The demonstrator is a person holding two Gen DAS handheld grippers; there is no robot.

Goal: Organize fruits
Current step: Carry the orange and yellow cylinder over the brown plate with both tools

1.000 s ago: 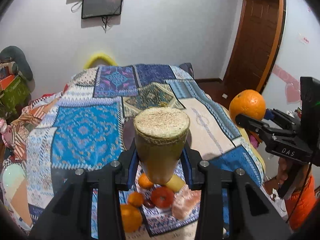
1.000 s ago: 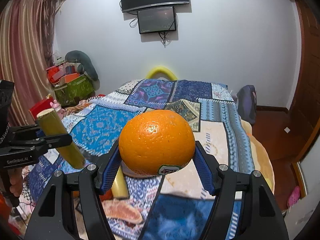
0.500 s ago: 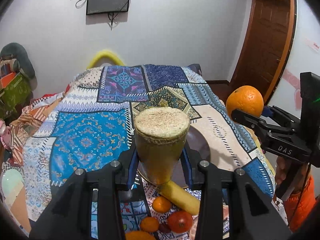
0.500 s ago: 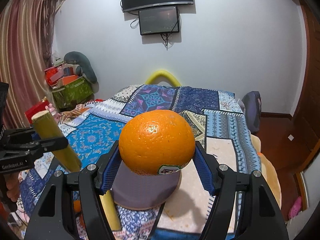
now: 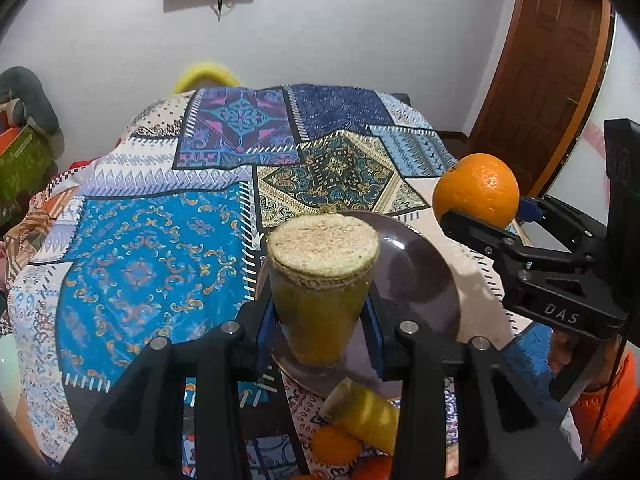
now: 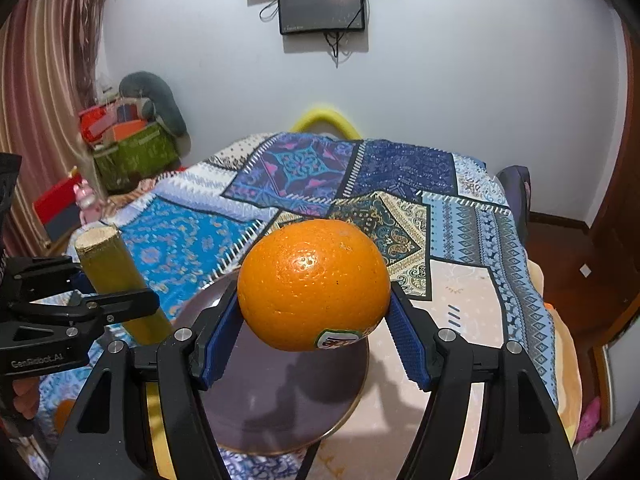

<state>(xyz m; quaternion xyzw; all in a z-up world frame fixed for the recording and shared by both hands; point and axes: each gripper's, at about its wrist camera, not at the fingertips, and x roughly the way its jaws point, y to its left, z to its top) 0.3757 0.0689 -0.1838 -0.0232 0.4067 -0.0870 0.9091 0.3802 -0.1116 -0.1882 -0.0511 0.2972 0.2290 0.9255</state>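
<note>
My left gripper point(image 5: 320, 320) is shut on a yellow-green sugarcane piece point(image 5: 320, 280), cut end toward the camera, held above the near left part of a dark purple plate point(image 5: 416, 280). The cane also shows in the right wrist view point(image 6: 116, 280). My right gripper point(image 6: 316, 320) is shut on a large orange point(image 6: 314, 284) with a sticker, held above the plate point(image 6: 280, 408). In the left wrist view the orange point(image 5: 476, 190) hangs past the plate's right rim.
The plate lies on a patchwork quilt point(image 5: 160, 260) covering a bed. A second sugarcane piece point(image 5: 364, 412) and small oranges point(image 5: 334, 444) lie in front of the plate. A wooden door point(image 5: 548, 72) is at the right, boxes point(image 6: 128, 148) at the left.
Both grippers have moved forward over the bed with their fruit. The plate now lies right under them, and the loose fruits have slid toward the bottom edge of the view.
</note>
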